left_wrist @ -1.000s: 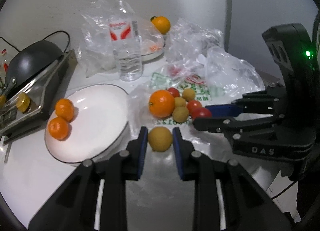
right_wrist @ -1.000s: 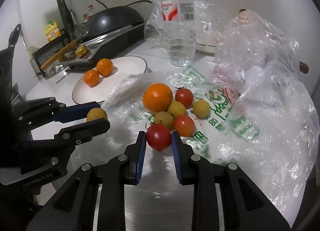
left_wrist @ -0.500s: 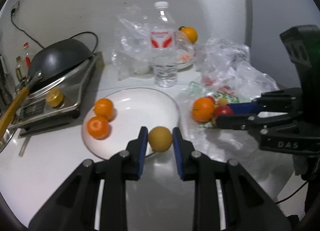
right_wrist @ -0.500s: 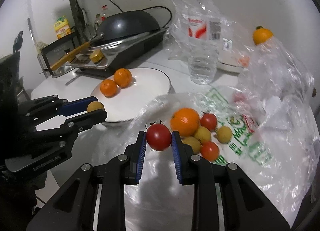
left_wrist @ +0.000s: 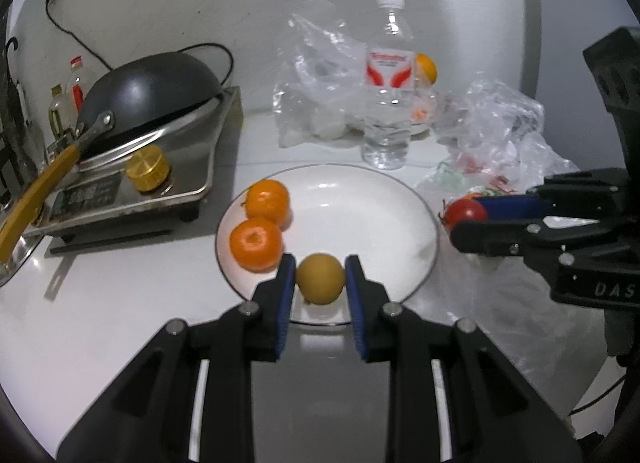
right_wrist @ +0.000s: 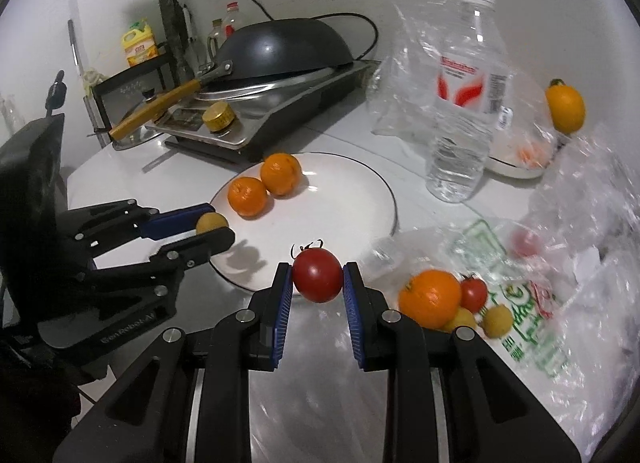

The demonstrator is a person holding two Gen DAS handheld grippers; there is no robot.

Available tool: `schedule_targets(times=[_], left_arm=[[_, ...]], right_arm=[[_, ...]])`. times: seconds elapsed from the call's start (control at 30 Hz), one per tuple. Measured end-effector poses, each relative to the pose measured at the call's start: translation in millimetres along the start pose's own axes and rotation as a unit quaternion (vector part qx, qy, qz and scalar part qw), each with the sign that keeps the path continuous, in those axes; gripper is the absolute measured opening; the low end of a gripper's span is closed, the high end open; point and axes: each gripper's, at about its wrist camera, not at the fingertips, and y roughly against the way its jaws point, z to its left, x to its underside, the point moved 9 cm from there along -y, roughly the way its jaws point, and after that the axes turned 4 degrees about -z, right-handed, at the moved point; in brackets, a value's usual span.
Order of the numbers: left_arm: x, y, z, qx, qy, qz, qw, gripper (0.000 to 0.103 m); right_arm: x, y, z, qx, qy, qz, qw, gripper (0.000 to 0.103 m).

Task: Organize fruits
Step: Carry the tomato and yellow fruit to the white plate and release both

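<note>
We see a glossy white bench [left_wrist: 100, 303] against a pale wall, bearing a round white plate [left_wrist: 360, 203] with a thin dark rim. Two dimpled tangerines [left_wrist: 256, 243] sit at its left edge. Our left tool [left_wrist: 320, 279] is clamped on a matte yellow-brown fruit [left_wrist: 320, 278] above the plate's near rim. Our right tool [right_wrist: 317, 279] grips a smooth red tomato [right_wrist: 317, 279] beside the plate. Crinkled clear plastic bags [right_wrist: 560, 303] half hide further fruit; its print is blurred.
</note>
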Motion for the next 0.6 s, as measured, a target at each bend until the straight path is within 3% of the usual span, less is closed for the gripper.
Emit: schedule_targets(times=[0.27, 0.6], left_arm=[[6, -12, 15, 0.006, 0.018, 0.013, 0.9997, 0.026], [9, -19, 27, 0.047, 0.073, 0.034, 0.9956, 0.027]], right_arm=[[-17, -29, 8, -0.004, 0.006, 0.009, 1.0, 0.028], [-40, -74, 13, 0.005, 0.004, 0.022, 1.0, 0.028]])
